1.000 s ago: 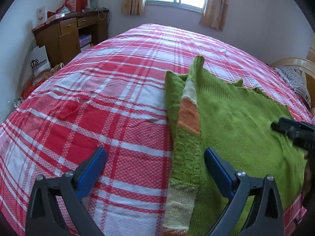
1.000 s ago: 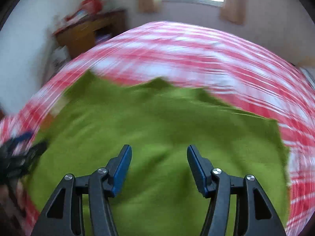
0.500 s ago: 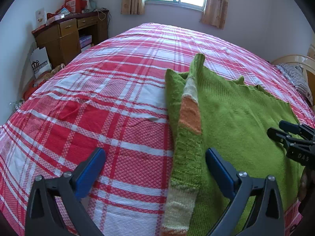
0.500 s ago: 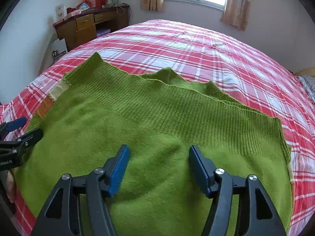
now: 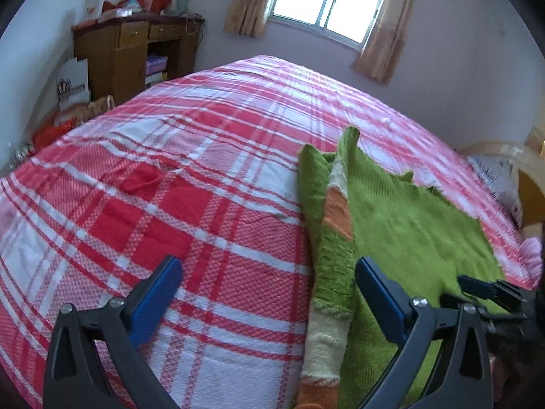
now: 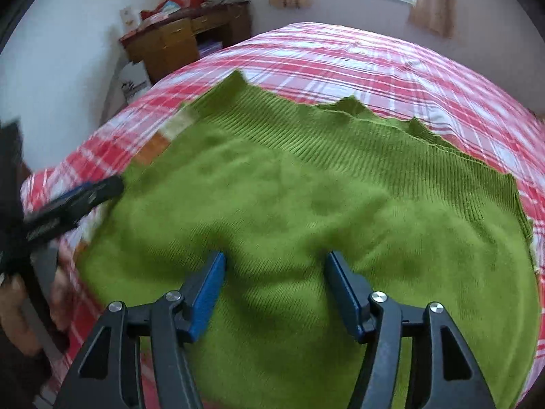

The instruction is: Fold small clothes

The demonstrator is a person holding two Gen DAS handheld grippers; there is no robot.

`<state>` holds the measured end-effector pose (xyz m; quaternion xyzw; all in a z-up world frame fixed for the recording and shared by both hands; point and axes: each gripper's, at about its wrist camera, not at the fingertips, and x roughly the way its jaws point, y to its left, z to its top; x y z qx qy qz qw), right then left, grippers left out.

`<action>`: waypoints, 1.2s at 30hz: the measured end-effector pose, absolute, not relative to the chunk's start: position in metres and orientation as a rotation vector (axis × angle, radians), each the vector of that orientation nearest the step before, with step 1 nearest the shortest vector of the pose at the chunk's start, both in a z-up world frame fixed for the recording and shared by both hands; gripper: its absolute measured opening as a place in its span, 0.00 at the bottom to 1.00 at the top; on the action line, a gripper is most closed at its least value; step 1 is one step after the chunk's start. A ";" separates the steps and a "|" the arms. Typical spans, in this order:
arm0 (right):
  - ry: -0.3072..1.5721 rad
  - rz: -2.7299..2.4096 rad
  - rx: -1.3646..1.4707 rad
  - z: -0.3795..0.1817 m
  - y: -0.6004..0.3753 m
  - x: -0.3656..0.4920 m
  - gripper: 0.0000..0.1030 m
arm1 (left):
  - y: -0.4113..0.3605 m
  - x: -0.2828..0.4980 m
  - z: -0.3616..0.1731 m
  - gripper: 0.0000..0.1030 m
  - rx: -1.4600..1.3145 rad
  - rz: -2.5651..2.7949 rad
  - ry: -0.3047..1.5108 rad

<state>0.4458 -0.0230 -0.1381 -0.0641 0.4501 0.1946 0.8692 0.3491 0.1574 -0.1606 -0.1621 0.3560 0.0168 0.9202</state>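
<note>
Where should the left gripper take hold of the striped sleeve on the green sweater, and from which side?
Probably the striped sleeve at its loose outer edge, coming from the bedspread side. It lies folded along the green sweater, and the open left gripper already straddles it.

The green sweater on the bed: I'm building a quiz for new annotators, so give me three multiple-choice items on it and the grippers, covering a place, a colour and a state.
1. Where does the green sweater lie?
A. on the plaid bedspread
B. on the wooden desk
C. on the floor

2. What colours band its folded sleeve?
A. blue and black
B. orange and cream
C. purple

3. How is the right gripper?
A. shut on the sweater
B. out of view
C. open

Answers: A, the plaid shows around it; B, those bands show along the sleeve; C, the jaws stand apart over the knit.
</note>
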 end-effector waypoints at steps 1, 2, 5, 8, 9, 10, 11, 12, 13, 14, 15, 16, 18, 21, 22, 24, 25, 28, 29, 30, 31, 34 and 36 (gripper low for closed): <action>0.942 0.393 -0.139 -0.138 -0.020 0.451 0.60 | 0.156 0.350 -0.160 1.00 -0.326 0.037 0.732; 0.940 0.380 -0.150 -0.139 -0.019 0.457 0.60 | 0.153 0.351 -0.160 1.00 -0.311 0.043 0.733; 0.944 0.351 -0.148 -0.140 -0.014 0.479 0.60 | 0.152 0.353 -0.161 1.00 -0.308 0.044 0.740; 0.939 0.311 -0.155 -0.144 -0.006 0.503 0.61 | 0.155 0.353 -0.161 1.00 -0.319 0.037 0.738; 0.931 0.302 -0.165 -0.147 -0.005 0.507 0.63 | 0.156 0.353 -0.162 1.00 -0.320 0.037 0.737; 0.921 0.298 -0.152 -0.148 -0.004 0.512 0.66 | 0.156 0.353 -0.162 1.00 -0.322 0.036 0.737; 0.922 0.294 -0.140 -0.148 -0.003 0.515 0.66 | 0.157 0.353 -0.162 1.00 -0.322 0.036 0.738; 0.927 0.285 -0.134 -0.146 -0.003 0.514 0.66 | 0.157 0.353 -0.162 1.00 -0.321 0.036 0.738; 0.925 0.286 -0.132 -0.144 -0.004 0.511 0.66 | 0.157 0.352 -0.162 1.00 -0.320 0.036 0.738; 0.916 0.298 -0.128 -0.141 -0.005 0.504 0.66 | 0.156 0.352 -0.162 1.00 -0.320 0.037 0.738; 0.896 0.327 -0.117 -0.137 -0.010 0.490 0.66 | 0.156 0.352 -0.162 1.00 -0.320 0.036 0.737; 0.879 0.339 -0.107 -0.134 -0.016 0.480 0.66 | 0.156 0.351 -0.161 1.00 -0.319 0.037 0.737; 0.837 0.341 -0.094 -0.127 -0.042 0.451 0.64 | 0.156 0.350 -0.161 1.00 -0.317 0.037 0.734; 0.781 0.282 -0.071 -0.117 -0.105 0.410 0.61 | 0.154 0.348 -0.160 1.00 -0.311 0.038 0.736; 0.770 0.249 -0.062 -0.114 -0.124 0.401 0.58 | 0.152 0.348 -0.160 1.00 -0.298 0.040 0.746; 0.752 0.152 -0.025 -0.111 -0.180 0.380 0.58 | 0.145 0.346 -0.161 1.00 -0.249 0.053 0.772; 0.758 0.121 -0.010 -0.111 -0.198 0.374 0.58 | 0.139 0.345 -0.162 1.00 -0.215 0.064 0.786; 0.845 0.104 0.031 -0.130 -0.237 0.365 0.53 | 0.125 0.342 -0.164 1.00 -0.112 0.104 0.823; 0.870 0.113 0.028 -0.137 -0.240 0.364 0.52 | 0.123 0.340 -0.164 1.00 -0.099 0.117 0.827; 0.875 0.126 0.012 -0.146 -0.242 0.361 0.52 | 0.121 0.338 -0.165 1.00 -0.088 0.126 0.837; 0.855 0.128 0.002 -0.146 -0.241 0.357 0.52 | 0.119 0.335 -0.166 1.00 -0.074 0.131 0.842; 0.865 0.128 -0.002 -0.144 -0.238 0.356 0.52 | 0.118 0.325 -0.167 1.00 -0.053 0.133 0.842; 0.856 0.114 -0.003 -0.140 -0.239 0.356 0.52 | 0.120 0.326 -0.165 1.00 -0.062 0.119 0.840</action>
